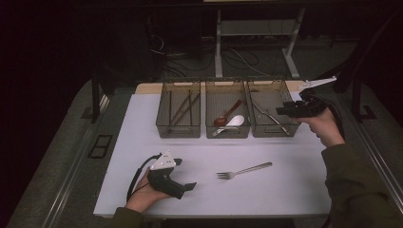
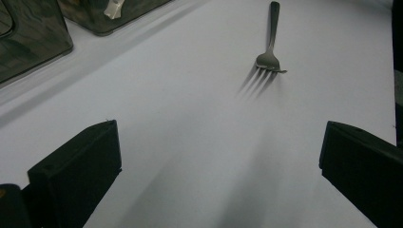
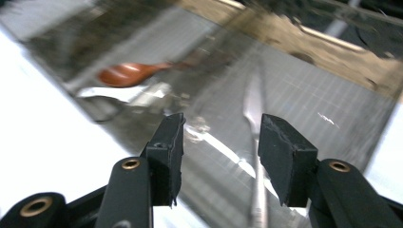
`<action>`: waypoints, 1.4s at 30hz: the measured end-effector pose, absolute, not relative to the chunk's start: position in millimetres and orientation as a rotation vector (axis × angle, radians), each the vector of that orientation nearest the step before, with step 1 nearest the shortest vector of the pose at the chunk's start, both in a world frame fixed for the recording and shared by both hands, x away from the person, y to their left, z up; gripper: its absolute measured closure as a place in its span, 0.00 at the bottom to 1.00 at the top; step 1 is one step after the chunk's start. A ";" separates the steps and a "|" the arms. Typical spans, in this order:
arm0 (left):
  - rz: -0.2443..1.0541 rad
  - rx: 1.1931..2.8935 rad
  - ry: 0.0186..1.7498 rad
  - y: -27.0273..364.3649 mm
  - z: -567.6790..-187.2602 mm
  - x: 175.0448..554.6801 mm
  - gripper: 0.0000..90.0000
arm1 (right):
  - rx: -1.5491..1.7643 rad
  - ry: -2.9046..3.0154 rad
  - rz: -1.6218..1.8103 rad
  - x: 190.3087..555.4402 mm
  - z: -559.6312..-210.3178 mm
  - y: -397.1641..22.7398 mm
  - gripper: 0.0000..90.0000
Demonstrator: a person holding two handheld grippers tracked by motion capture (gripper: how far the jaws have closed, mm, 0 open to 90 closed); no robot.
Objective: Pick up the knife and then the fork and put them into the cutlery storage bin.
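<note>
Right gripper (image 1: 283, 110) up over the right-hand bin (image 1: 269, 86), at about 2 o'clock on the table (image 1: 142, 142), held in a hand with a dark sleeve. Jaws part way open, nothing between them. Seen in the right gripper view, black pads apart, with a thin metal piece (image 3: 254, 109) lying down in the bin below the gap, blurry, so cannot tell just what it is. Past that, at 10 o'clock in the same view, a red-brown spoon (image 3: 128, 72) in the next bin. Left gripper (image 1: 187, 186) down at 7 o'clock on the table, resting low in a hand, pointing to 3 o'clock. Jaws wide open, holding nothing, bare white table between them in the left gripper view. Straight ahead of those jaws, a silver fork (image 2: 269, 59) flat on the table, prongs toward the gripper, handle pointing away. In the high view, fork (image 1: 243, 171) near 5 o'clock, well apart from both grippers. Farther back, three see-through bins in a row at 12 o'clock: chopsticks (image 1: 182, 108) in the left bin (image 1: 178, 133), red-brown spoon and a white spoon (image 1: 236, 121) in the middle bin (image 1: 227, 133).
</note>
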State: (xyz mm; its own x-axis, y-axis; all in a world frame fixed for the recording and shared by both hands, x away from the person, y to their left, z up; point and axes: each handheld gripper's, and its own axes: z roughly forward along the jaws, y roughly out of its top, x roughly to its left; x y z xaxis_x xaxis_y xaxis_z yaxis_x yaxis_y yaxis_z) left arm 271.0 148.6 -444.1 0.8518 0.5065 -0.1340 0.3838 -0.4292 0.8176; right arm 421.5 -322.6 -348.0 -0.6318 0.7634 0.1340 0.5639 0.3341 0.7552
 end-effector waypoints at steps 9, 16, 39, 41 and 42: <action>0.161 2.068 0.651 148.1 -444.3 270.8 0.00 | 1.019 2.442 1.276 380.0 -345.6 -305.7 0.55; 0.157 2.071 0.650 147.8 -444.7 270.7 0.00 | 0.884 2.522 1.278 353.5 -354.6 -288.8 0.60; 0.154 2.075 0.647 148.3 -444.9 270.7 0.00 | 0.858 2.827 0.934 344.7 -427.5 -265.7 0.99; 0.154 2.076 0.647 148.2 -444.9 270.5 0.00 | 0.863 2.828 0.915 345.0 -430.9 -265.5 0.99; 0.154 2.076 0.646 148.1 -444.8 270.4 0.00 | 0.864 2.836 0.903 345.1 -432.1 -265.4 0.99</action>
State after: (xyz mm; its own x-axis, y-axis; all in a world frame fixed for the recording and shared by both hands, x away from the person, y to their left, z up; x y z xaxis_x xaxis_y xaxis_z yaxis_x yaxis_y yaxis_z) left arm 270.4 148.1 -444.8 0.8541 0.5018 -0.1371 0.3858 -0.4342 0.8140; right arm 345.1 -265.4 -432.1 -0.8439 0.5222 0.1234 0.4974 0.6751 0.5448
